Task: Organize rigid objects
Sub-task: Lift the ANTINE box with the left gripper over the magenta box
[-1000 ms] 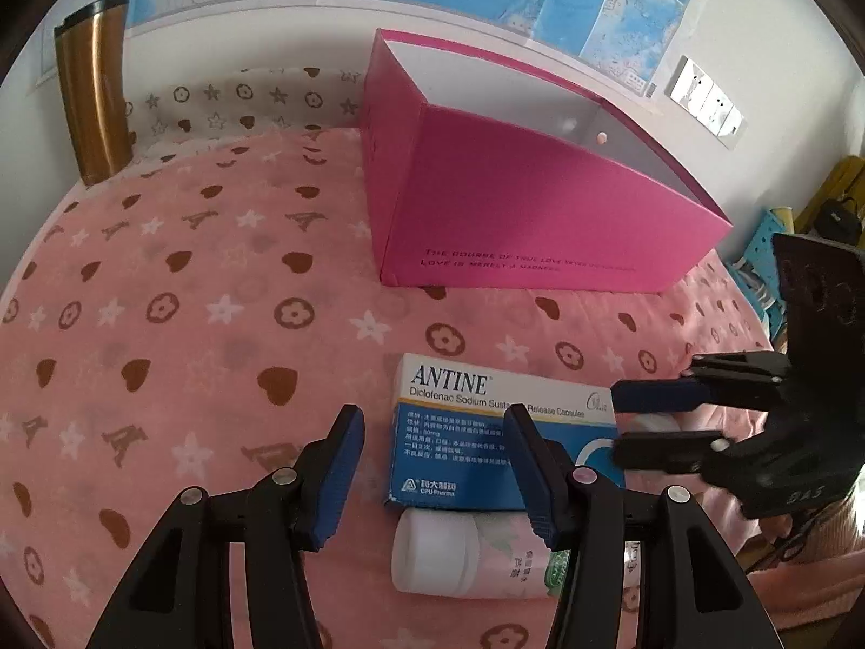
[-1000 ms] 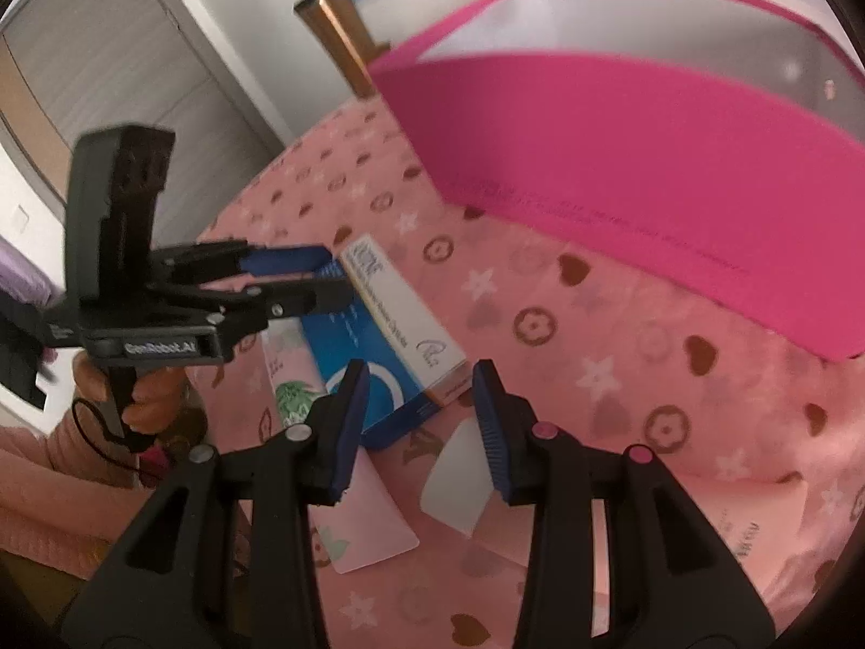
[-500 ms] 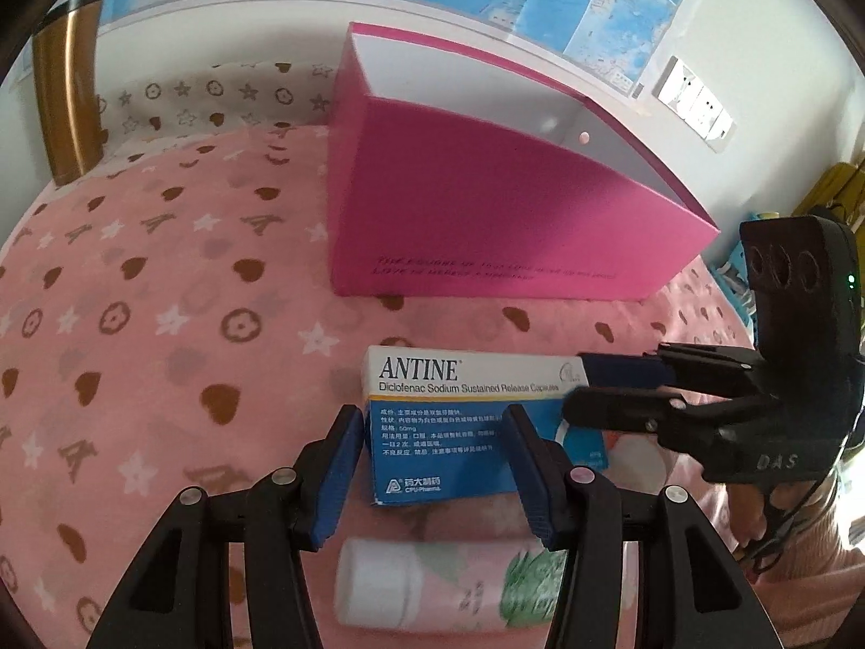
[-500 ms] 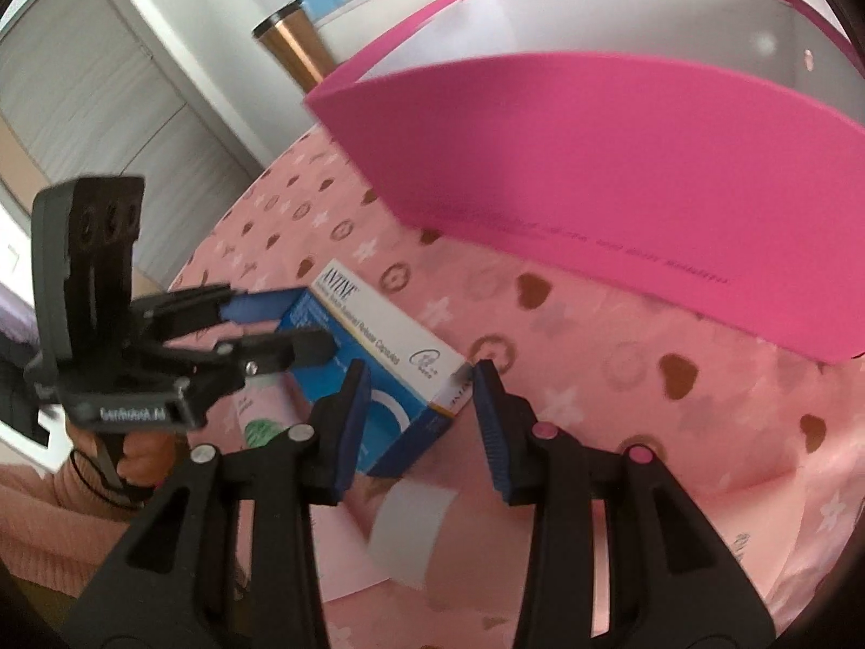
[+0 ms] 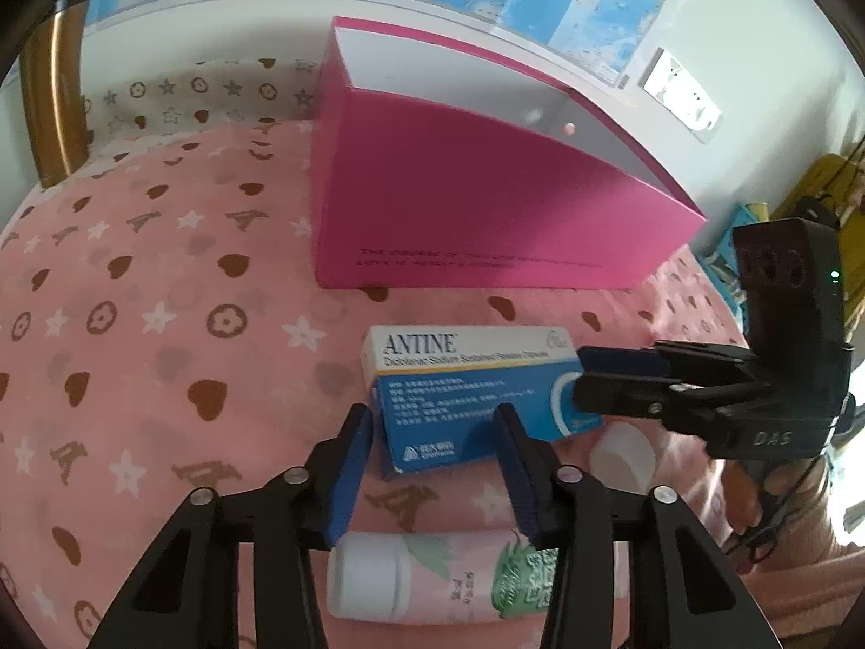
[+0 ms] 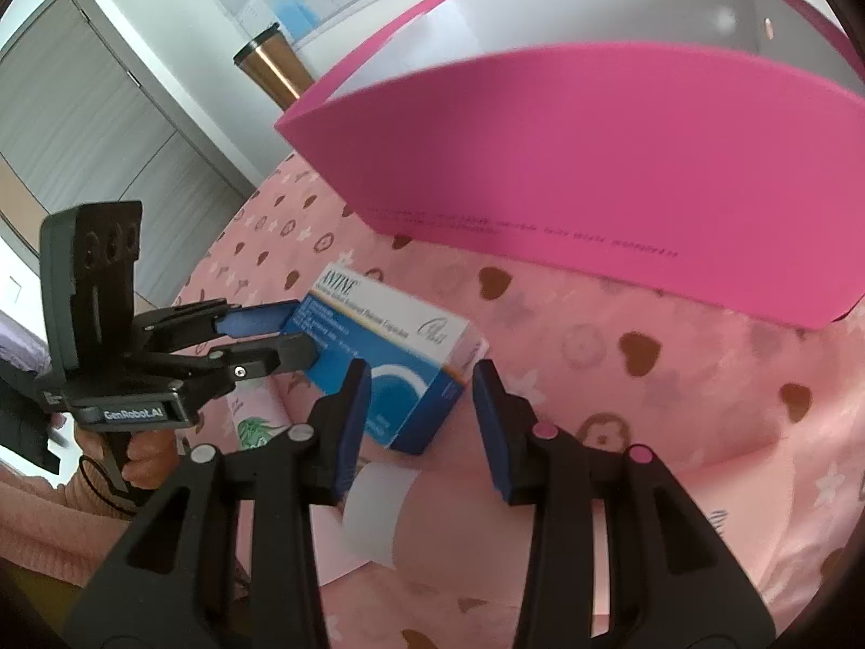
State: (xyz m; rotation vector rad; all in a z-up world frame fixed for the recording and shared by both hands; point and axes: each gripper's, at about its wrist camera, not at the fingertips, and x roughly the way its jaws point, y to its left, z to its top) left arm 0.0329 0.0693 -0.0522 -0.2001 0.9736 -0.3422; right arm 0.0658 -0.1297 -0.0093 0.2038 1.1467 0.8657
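Claws both spread: left claw [image 5: 432,465] and right claw [image 6: 421,422] flank the ANTINE box [image 5: 470,395], neither visibly pinching it

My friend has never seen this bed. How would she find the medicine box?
Find the big bright pink cardboard bin standing on the pink heart-and-star blanket. Just in front of it is a flat blue-and-white carton printed ANTINE. It is the only box with corners; the pink bottle with a white cap nearby is round.
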